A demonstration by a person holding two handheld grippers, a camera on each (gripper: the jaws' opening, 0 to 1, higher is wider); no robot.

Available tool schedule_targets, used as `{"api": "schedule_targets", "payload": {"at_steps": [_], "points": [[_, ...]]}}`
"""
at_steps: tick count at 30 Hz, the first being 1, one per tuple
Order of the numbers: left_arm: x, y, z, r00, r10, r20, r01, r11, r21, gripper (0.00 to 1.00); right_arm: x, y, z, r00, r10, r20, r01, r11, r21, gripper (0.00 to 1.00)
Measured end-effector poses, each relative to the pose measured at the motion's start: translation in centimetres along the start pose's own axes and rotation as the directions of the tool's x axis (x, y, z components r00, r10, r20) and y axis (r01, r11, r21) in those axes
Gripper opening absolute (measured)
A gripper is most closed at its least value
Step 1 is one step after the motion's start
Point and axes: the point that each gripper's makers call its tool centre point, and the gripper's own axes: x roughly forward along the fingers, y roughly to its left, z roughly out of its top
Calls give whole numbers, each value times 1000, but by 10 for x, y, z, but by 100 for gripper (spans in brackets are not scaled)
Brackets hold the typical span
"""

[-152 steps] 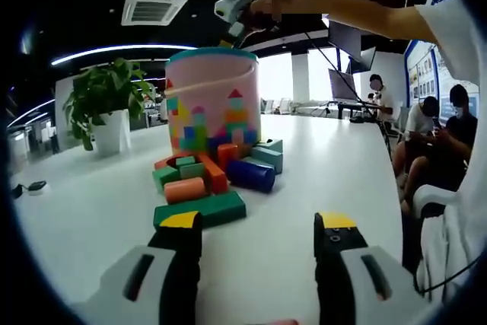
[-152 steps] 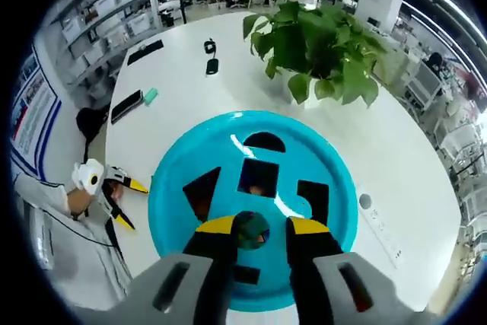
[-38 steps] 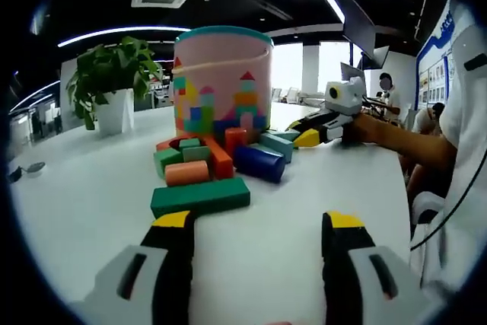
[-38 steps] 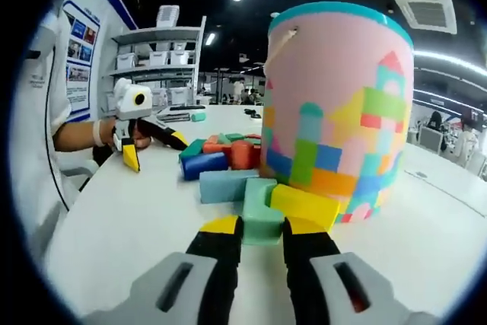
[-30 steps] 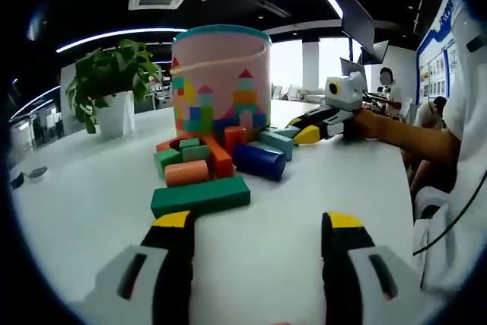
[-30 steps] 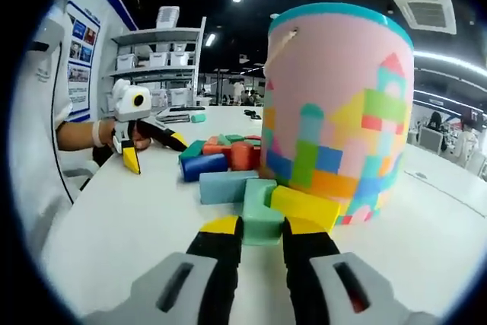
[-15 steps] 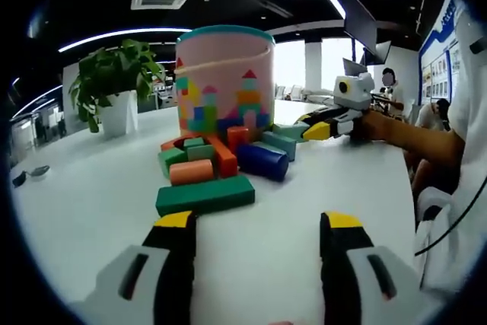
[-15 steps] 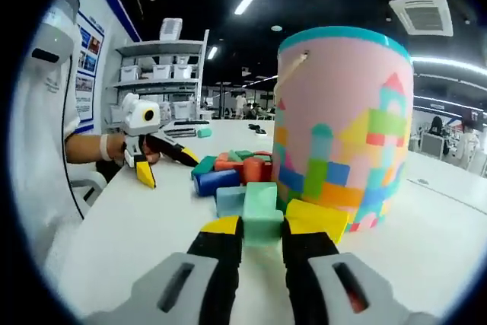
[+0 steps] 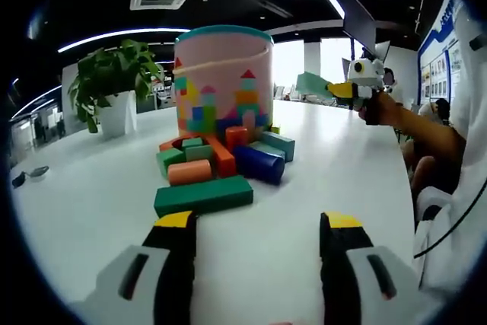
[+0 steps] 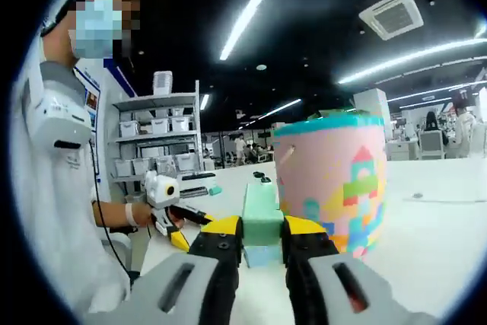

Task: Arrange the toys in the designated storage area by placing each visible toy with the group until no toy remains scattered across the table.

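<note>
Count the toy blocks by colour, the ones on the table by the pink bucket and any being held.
green blocks: 3
orange or red blocks: 4, one partly hidden
blue blocks: 1
teal blocks: 2, one held in the right gripper
yellow blocks: 1, barely showing
Total: 11 that show; the pile may hide more.

A tall pink bucket with a teal rim and printed coloured blocks stands upright on a white table. Toy blocks cluster touching its base: a long green bar, an orange cylinder, a blue cylinder. A teal block is raised, pinched between jaws
</note>
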Motion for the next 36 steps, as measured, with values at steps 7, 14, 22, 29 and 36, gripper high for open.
{"api": "schedule_targets", "payload": {"at_steps": [7, 14, 22, 29, 36], "points": [[0, -1, 0, 1000, 1, 0, -1, 1000, 0, 68, 7, -10, 86, 998, 27, 56, -24, 998, -56, 20], [-1, -1, 0, 1000, 5, 0, -5, 1000, 0, 68, 40, -36, 128, 999, 0, -36, -6, 987, -159, 20], [-1, -1, 0, 1000, 7, 0, -7, 1000, -2, 68, 68, -65, 143, 985, -44, -165, 13, 983, -182, 20], [-2, 0, 1, 1000, 4, 1, -4, 1000, -1, 68, 95, -84, 147, 937, -86, -340, 8, 974, -224, 20], [-2, -1, 1, 1000, 2, 2, -2, 1000, 1, 68, 115, -101, 146, 847, -107, -520, 24, 986, -164, 20]]}}
